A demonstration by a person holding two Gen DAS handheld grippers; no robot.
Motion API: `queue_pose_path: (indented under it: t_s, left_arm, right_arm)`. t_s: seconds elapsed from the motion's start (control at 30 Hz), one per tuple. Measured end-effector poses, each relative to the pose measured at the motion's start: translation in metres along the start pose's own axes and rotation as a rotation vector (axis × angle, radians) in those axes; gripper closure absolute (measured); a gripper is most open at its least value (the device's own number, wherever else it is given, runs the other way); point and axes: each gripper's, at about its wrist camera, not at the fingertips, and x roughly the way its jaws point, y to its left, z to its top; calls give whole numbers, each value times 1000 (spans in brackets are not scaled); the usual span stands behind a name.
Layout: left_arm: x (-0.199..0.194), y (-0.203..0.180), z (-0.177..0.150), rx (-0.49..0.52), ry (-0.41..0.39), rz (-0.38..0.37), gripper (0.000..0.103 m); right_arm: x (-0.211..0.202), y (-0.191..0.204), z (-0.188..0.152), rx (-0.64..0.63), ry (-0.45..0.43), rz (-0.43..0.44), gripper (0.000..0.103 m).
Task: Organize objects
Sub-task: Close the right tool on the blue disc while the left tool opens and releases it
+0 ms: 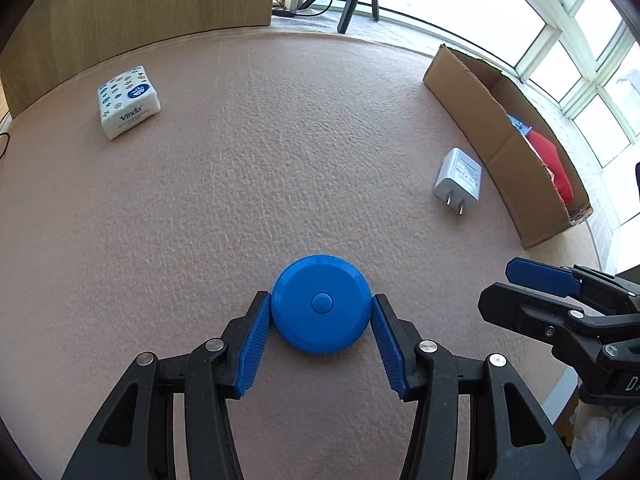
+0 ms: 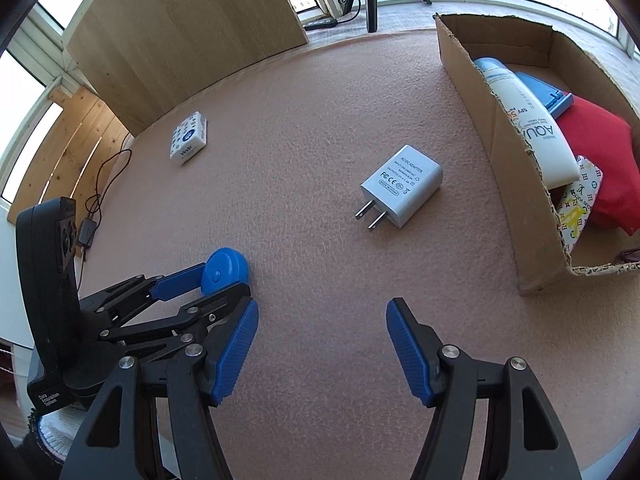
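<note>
gripping blue disc (image 1: 321,303), left gripper (image 1: 320,308).

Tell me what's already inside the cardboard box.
Inside the cardboard box: a white tube, a blue item, a red pouch and a patterned case. Anything beneath them is hidden.

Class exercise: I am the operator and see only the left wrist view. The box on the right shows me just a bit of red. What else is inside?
Observer: A white tube lies in the cardboard box, beside the red cloth.
Operator: Anything more?
Observer: A blue item behind the tube, and a patterned pouch in front.
Operator: Is the right gripper holding something?
Observer: No, the right gripper is open over bare table.
</note>
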Motion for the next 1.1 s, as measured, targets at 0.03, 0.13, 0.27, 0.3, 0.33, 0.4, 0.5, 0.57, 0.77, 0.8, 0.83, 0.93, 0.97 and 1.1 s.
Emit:
queue_pose_path:
  t_s: [0.03,0.13,0.27,0.3,0.33,0.4,0.5,0.57,0.77,0.8,0.83,0.93,0.97,1.1]
  left_arm:
    - [1,-5,0,7,0,-12,49]
    - [-5,-9,-2,23,-11,-20,48]
    - [-11,-2,-5,39,-9,12,48]
    - [-11,1,-5,40,-8,19,48]
    - [-10,3,-6,38,-6,21,48]
    - [-10,7,-8,35,-1,20,48]
    - [-18,13,-20,36,-1,13,48]
    - [-16,12,-20,39,0,9,48]
    - [-10,11,-16,34,5,-7,49]
    - [-10,11,-16,31,5,-11,49]
    - [-10,12,-16,27,6,-15,49]
    - [-10,12,-16,23,9,-25,49]
    - [-10,12,-15,25,11,-27,49]
    - [-9,9,-18,41,22,-38,49]
  right_arm:
    - [1,1,0,-1,2,2,40]
    - [4,5,2,-9,8,14,40]
    - [9,15,5,-31,12,18,40]
    - [12,18,6,-37,16,21,40]
    - [14,21,6,-44,22,23,40]
    - [19,26,7,-60,32,21,40]
    - [27,32,8,-67,50,27,42]
    - [31,32,8,-65,60,36,45]
    - [39,30,9,-46,76,50,53]
    - [39,30,10,-45,75,50,53]
    - [40,30,10,-44,75,49,53]
    - [41,27,10,-36,79,54,55]
    - [42,26,11,-30,82,60,56]
    - [43,21,11,-5,97,100,56]
